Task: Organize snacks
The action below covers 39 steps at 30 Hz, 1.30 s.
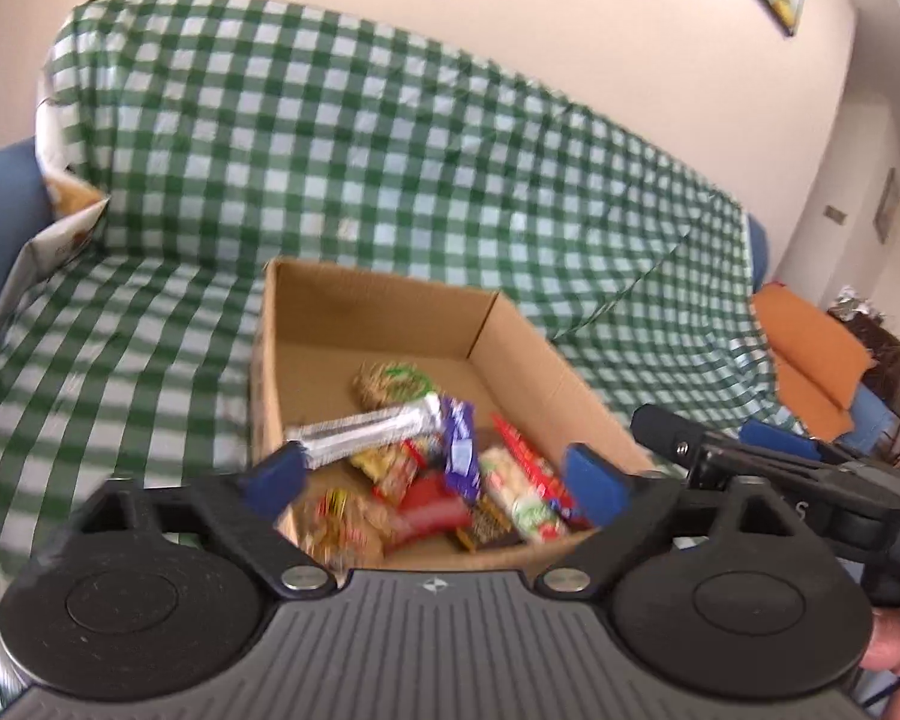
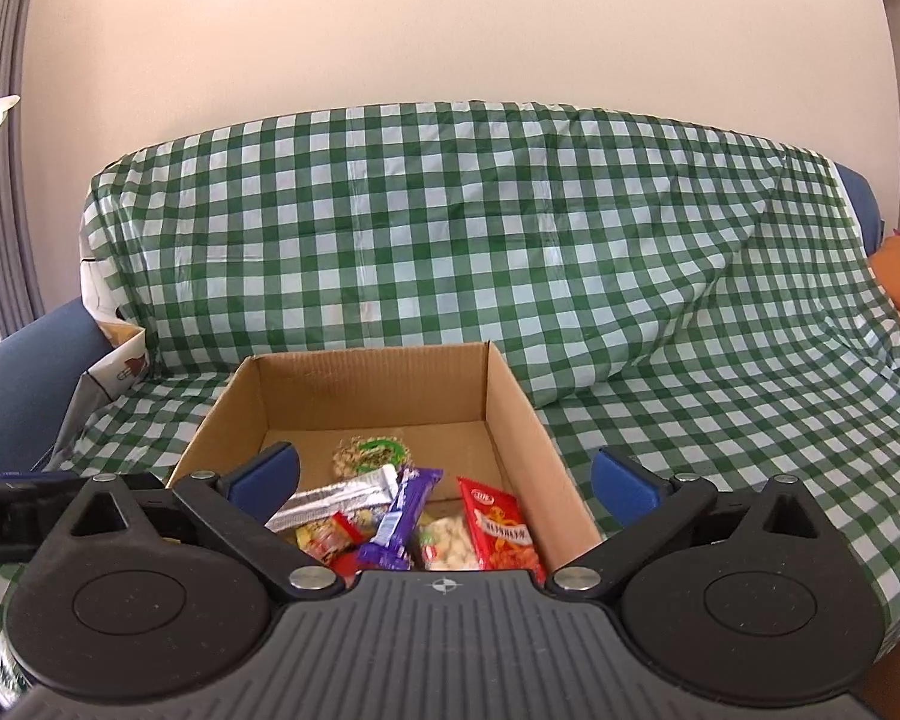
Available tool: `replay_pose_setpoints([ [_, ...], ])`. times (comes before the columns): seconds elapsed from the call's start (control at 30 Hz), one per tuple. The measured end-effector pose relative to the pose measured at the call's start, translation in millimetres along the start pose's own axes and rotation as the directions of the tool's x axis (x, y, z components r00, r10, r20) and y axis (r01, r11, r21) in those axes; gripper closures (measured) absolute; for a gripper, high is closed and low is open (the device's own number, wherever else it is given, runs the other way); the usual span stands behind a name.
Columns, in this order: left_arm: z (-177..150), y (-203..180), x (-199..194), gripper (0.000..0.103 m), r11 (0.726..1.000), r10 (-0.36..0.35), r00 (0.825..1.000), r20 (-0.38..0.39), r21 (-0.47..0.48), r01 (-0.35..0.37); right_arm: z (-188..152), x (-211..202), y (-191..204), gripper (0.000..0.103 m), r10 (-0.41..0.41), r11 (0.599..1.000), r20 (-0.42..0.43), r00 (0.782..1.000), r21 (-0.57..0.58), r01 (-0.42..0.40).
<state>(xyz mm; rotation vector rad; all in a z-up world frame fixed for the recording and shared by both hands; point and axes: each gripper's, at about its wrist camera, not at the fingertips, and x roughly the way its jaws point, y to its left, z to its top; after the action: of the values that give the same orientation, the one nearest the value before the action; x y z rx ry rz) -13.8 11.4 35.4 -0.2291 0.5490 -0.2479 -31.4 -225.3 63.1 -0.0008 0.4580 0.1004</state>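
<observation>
An open cardboard box (image 1: 384, 300) (image 2: 372, 384) stands on a sofa seat and holds several wrapped snacks. Among them are a silver bar (image 1: 366, 429) (image 2: 336, 501), a purple bar (image 1: 459, 450) (image 2: 405, 516), a red packet (image 2: 501, 531) and a round green-labelled snack (image 1: 396, 384) (image 2: 369, 453). My left gripper (image 1: 435, 477) hovers open over the near part of the box with nothing between its blue pads. My right gripper (image 2: 444, 477) is open too, above the near edge, and holds nothing. In the left wrist view the right gripper (image 1: 720, 432) sits just right of the box.
A green-and-white checked cloth (image 2: 510, 252) covers the sofa seat and back. A blue armrest (image 2: 24, 372) and a printed paper bag (image 2: 114, 372) lie to the left. An orange cushion (image 1: 810, 360) sits at the right end. Behind is a pale wall (image 2: 450, 18).
</observation>
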Motion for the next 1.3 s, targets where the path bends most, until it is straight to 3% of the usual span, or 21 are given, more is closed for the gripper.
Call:
replay_pose_setpoints([
  [0.2,-21.2,-3.0,-0.2,0.0,0.993,0.118,0.993,-0.013,0.022,-0.118,-4.0,1.6,9.2,0.001,-0.007,1.0,-0.063,0.998,-0.014,0.006],
  [0.3,-23.4,0.4,11.8,0.0,0.987,0.16,0.983,-0.093,0.022,-0.159,-6.0,6.5,13.7,0.001,-0.017,0.999,-0.077,0.997,-0.039,0.014],
  [0.67,-24.5,8.5,32.7,0.0,0.981,0.194,0.971,-0.14,0.026,-0.192,-9.7,21.2,20.1,0.001,-0.023,0.997,-0.119,0.993,-0.081,0.013],
  [0.87,-23.7,16.0,35.6,0.0,0.978,0.199,0.967,-0.16,-0.026,-0.206,-8.6,22.9,16.9,0.001,-0.026,0.997,-0.115,0.993,-0.071,0.018],
  [1.3,-24.5,14.5,36.0,0.0,0.975,0.217,0.964,-0.157,-0.011,-0.221,-10.9,25.8,14.6,0.001,-0.024,0.998,-0.137,0.99,-0.064,0.016],
])
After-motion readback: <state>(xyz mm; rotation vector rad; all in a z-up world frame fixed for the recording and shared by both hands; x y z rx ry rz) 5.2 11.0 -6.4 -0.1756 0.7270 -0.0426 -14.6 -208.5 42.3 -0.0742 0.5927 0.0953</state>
